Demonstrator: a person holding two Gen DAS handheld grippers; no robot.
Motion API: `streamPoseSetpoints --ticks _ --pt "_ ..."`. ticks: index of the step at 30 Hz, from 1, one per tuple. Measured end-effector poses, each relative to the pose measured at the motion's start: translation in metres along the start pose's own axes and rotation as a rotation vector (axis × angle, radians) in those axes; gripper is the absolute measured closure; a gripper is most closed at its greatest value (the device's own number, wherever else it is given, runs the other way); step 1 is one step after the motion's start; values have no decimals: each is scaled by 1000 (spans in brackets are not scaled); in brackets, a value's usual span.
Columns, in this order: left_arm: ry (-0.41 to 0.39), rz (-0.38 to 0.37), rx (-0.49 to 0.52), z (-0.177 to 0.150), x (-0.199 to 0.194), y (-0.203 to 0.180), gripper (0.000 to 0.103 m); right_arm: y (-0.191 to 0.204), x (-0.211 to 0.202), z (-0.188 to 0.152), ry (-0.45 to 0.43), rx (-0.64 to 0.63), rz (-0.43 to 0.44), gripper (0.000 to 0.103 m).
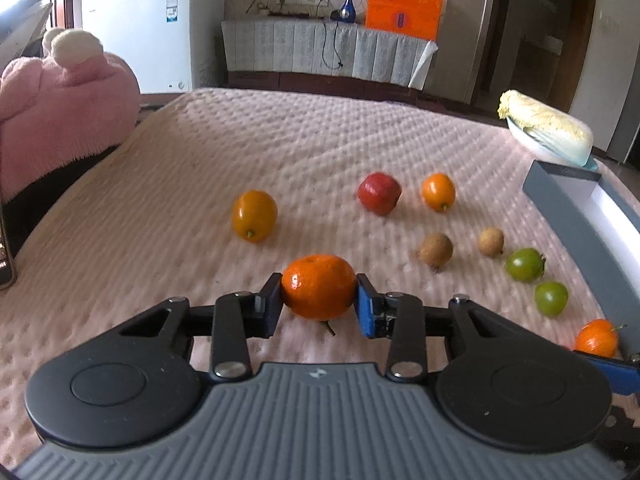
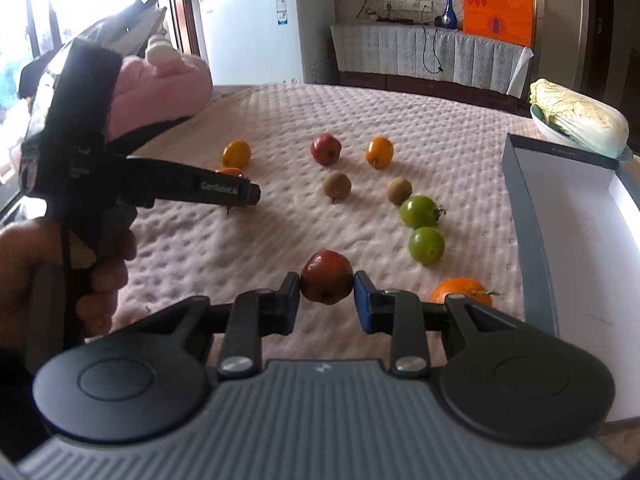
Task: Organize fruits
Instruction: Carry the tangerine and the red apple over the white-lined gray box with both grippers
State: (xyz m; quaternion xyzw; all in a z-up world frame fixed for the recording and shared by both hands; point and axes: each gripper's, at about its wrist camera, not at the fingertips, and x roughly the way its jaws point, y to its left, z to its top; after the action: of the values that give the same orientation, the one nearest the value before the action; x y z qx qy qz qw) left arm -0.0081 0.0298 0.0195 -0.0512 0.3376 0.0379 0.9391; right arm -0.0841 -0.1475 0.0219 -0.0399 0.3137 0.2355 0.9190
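Note:
My left gripper [image 1: 319, 300] is shut on an orange tangerine [image 1: 319, 286] just above the pink bedspread. My right gripper [image 2: 327, 296] is shut on a dark red fruit [image 2: 327, 277]. Several fruits lie loose on the spread: two yellow-orange ones [image 1: 255, 215] [image 1: 438, 191], a red one [image 1: 379, 193], two brown ones [image 1: 436, 249] [image 1: 491, 241], two green ones [image 1: 525, 264] [image 1: 551, 298] and another tangerine [image 2: 460, 290]. In the right wrist view the left gripper's body [image 2: 224, 190] hides most of its tangerine.
An open grey box with a white inside [image 2: 576, 216] lies at the right edge of the bed. A napa cabbage in a bowl [image 2: 580, 122] stands behind it. A pink plush toy [image 1: 60, 92] sits at the left. A white freezer [image 1: 156, 24] stands behind.

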Motion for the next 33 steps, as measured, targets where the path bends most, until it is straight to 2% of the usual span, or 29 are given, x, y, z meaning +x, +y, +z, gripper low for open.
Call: streamPoseSetpoints --ticks 8,17,22,26,33 --pt "-28 -5 -7 8 -16 -7 60 -14 -20 5 -44 37 11 71" --pt "-58 -25 11 19 -36 -28 60 -35 -62 14 -133 40 20 71" --pt "-68 -46 23 23 -41 -47 60 -56 -74 23 -153 5 10 71" --pt "-81 -63 60 24 -45 -69 60 -77 -77 17 -162 75 9 71" --pt "-106 -125 103 25 -51 -108 60 -100 -91 11 -185 118 -24 71"
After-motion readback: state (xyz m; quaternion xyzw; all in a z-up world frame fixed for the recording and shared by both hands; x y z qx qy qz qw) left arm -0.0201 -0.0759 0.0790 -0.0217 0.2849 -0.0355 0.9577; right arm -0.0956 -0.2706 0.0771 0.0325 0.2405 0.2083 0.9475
